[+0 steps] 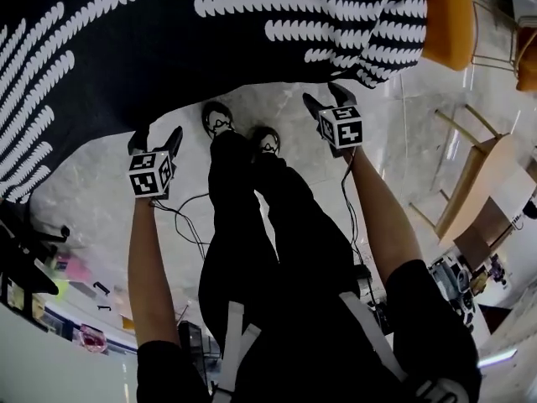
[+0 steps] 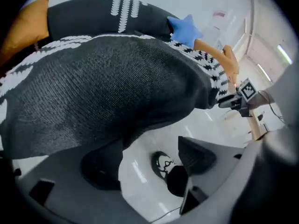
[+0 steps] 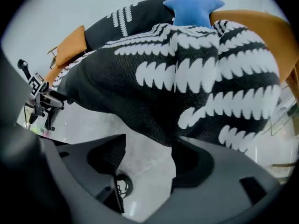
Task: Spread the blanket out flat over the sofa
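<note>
Black-and-white blanket [image 1: 210,32] drapes over the orange sofa [image 1: 445,15]; left tool [image 1: 157,138] and right tool [image 1: 327,99] stand wide open, holding nothing.

The blanket [image 1: 168,40] hangs right before me, blocking the way forward. The floor [image 1: 92,183] beneath lies open, except my shoes [image 1: 220,120]. A chair [image 1: 482,162] stands to my right.

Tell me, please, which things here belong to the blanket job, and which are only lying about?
Job: blanket; sofa; left gripper and right gripper, both open.
Lying about: blue star cushion; wooden furniture; floor cable.
</note>
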`<state>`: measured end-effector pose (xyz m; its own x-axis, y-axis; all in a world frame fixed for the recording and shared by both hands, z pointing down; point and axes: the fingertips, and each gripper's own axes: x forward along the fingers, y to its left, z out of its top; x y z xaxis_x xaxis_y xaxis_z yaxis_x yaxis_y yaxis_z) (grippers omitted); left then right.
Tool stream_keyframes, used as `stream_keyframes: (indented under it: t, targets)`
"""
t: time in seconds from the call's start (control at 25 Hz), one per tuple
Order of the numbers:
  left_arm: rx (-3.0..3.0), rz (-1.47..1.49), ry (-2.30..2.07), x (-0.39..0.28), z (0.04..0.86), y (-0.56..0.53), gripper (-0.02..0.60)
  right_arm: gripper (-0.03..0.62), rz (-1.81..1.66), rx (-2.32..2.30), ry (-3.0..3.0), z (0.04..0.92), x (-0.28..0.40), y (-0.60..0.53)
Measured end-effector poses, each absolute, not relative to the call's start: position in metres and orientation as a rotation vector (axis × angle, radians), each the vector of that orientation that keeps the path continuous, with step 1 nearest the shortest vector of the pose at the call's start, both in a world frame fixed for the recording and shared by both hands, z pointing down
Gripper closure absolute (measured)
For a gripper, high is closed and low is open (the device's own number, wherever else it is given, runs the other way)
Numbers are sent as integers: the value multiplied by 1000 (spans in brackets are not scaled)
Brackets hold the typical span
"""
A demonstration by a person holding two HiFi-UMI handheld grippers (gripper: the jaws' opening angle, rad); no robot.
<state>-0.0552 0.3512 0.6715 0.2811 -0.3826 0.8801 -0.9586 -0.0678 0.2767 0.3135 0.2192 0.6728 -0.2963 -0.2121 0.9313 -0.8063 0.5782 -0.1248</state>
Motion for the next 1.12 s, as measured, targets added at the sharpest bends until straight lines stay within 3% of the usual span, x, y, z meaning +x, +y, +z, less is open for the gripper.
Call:
stream_keyframes:
  t: [0.24,0.56,1.12]
  targets:
    - [1598,669,-1288,-46,586,319,229,313,772,998,-1762,587,349,212]
    - [1747,579,-1285,27,528,205,229,295,673,1133,-1826,531,374,134]
    - [1719,548,-1295,104,489,196,229,273,611,1118,-1666,577,429,99]
